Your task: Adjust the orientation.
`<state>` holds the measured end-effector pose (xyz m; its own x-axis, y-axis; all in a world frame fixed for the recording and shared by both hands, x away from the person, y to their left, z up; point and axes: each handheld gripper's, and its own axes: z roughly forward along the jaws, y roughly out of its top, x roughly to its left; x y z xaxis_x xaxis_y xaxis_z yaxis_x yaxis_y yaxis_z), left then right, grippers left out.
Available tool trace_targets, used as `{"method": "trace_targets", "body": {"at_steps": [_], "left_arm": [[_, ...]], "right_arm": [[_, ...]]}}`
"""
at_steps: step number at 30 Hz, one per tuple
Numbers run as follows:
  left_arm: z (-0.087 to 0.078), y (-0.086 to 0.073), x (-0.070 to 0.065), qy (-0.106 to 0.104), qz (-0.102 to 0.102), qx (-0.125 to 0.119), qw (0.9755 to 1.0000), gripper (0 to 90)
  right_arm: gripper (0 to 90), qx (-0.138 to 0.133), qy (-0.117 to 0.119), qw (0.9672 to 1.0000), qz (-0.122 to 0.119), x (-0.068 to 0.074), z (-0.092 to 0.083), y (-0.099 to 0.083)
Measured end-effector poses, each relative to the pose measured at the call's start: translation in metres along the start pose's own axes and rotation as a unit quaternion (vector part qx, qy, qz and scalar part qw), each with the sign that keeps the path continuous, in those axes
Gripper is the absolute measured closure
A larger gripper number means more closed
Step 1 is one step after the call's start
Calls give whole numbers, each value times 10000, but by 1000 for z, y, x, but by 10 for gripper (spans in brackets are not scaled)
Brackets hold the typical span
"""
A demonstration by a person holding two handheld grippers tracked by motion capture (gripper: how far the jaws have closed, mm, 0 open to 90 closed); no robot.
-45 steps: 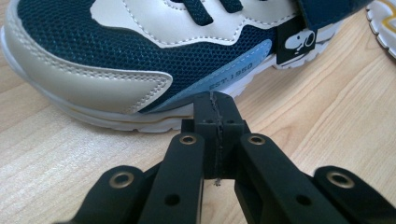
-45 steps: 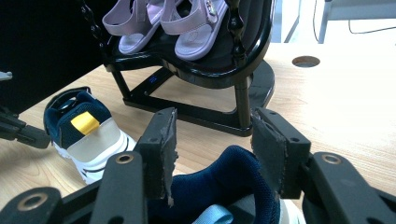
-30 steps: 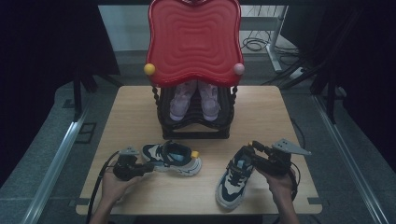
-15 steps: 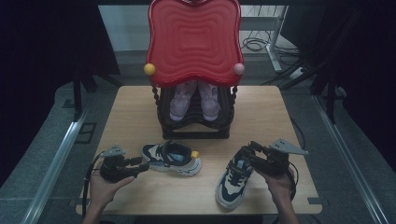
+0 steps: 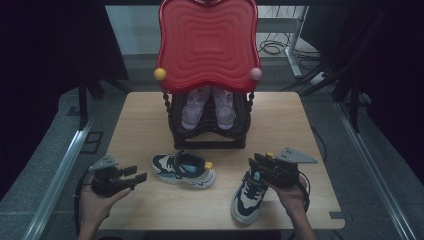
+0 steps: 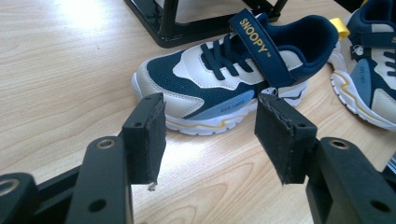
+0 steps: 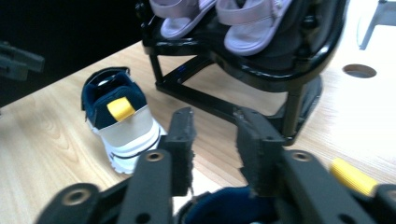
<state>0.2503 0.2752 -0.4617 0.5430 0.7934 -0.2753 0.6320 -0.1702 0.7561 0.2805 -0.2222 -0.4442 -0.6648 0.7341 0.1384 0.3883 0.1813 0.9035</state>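
Change: my left gripper (image 5: 131, 178) has drawn back left, clear of the left sneaker (image 5: 184, 169), which it was touching a second ago.
Left claw: released, jaws wide apart, with the sneaker's toe (image 6: 154, 79) just beyond them.
Right claw: I see my right gripper (image 5: 256, 167) over the right sneaker (image 5: 249, 194), jaws partly apart above its collar; I cannot tell whether they pinch it.
Sneakers: both on the wooden table (image 5: 310, 130), near side, a gap between them.
Around: black shoe rack (image 5: 210, 131) at the far middle holds pink sandals (image 7: 224, 18); a red tray (image 5: 207, 42) tops it.
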Motion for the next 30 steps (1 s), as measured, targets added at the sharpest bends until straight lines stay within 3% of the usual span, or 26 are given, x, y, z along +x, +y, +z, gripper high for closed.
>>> {"method": "trace_targets", "body": {"at_steps": [4, 8, 15, 23, 27, 30], "left_arm": [[-3, 0, 1, -10, -16, -26, 10000, 433], [-4, -1, 5, -7, -82, -10, 10000, 434], [-5, -1, 5, -86, -107, -15, 9999, 436], [-4, -2, 6, -85, -159, 29, 9998, 436], [-2, -3, 3, -89, -109, 91, 9999, 436], [-2, -2, 2, -97, -92, 88, 9999, 438]], "right_arm": [[828, 202, 190, 9995, -141, 7, 8, 7], [891, 473, 303, 9980, -302, 13, 20, 15], [899, 836, 554, 9936, -518, 22, 43, 34], [899, 1133, 688, 9877, -830, 41, 70, 52], [899, 1337, 682, 9839, -966, 48, 88, 54], [900, 1426, 629, 9829, -984, 49, 99, 53]]}}
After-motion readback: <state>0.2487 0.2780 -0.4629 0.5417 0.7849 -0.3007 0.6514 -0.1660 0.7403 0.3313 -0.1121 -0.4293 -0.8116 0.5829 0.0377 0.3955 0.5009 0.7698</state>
